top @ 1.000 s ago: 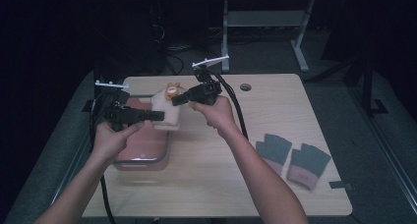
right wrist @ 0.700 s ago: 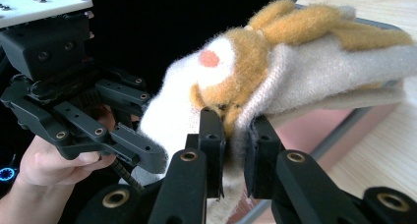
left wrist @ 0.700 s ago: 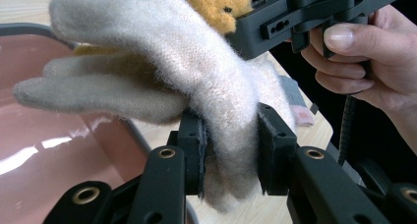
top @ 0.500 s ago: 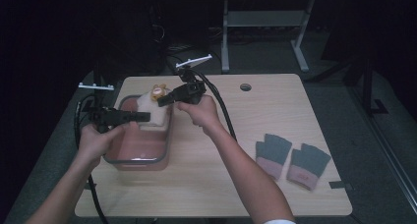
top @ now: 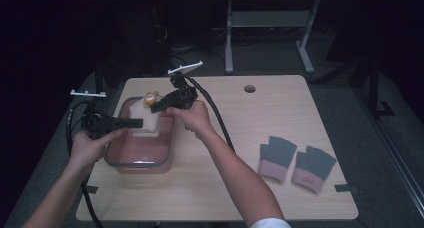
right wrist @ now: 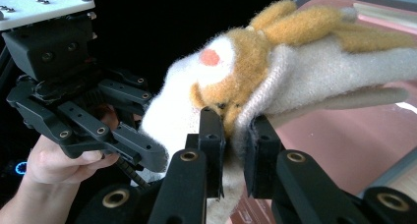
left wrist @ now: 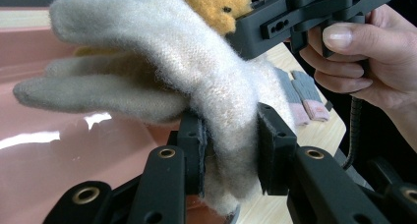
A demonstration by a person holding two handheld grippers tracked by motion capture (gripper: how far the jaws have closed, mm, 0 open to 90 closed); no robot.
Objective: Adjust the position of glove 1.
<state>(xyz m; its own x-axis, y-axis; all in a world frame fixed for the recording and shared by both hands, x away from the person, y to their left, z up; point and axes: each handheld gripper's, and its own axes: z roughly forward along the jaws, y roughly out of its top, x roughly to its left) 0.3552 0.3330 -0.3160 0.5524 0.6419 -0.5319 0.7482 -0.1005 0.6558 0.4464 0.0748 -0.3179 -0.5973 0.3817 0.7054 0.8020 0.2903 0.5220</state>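
Note:
A fuzzy white glove (top: 144, 122) with an orange-brown animal face (top: 150, 97) hangs over a pink container (top: 136, 154) at the table's left. My left gripper (top: 138, 123) comes in from the left and is shut on the glove's white cuff (left wrist: 231, 116). From the right, my right gripper (top: 156, 108) is shut on the glove beside the animal face (right wrist: 231, 81). In the left gripper view the pads (left wrist: 196, 140) pinch the wool, and the right gripper (left wrist: 295, 17) sits just above. In the right gripper view the left gripper (right wrist: 142, 153) grips the glove's other end.
The pink container has a grey rim (top: 172, 138) and stands near the table's left edge. A pair of grey and pink gloves (top: 295, 160) lies flat at the right front of the wooden table (top: 240, 188). A black cable (top: 215, 113) trails from the right gripper.
Both hands have carried the glove to the left and a little down, from over the table beside the container to above the container itself. Both grips stay closed.

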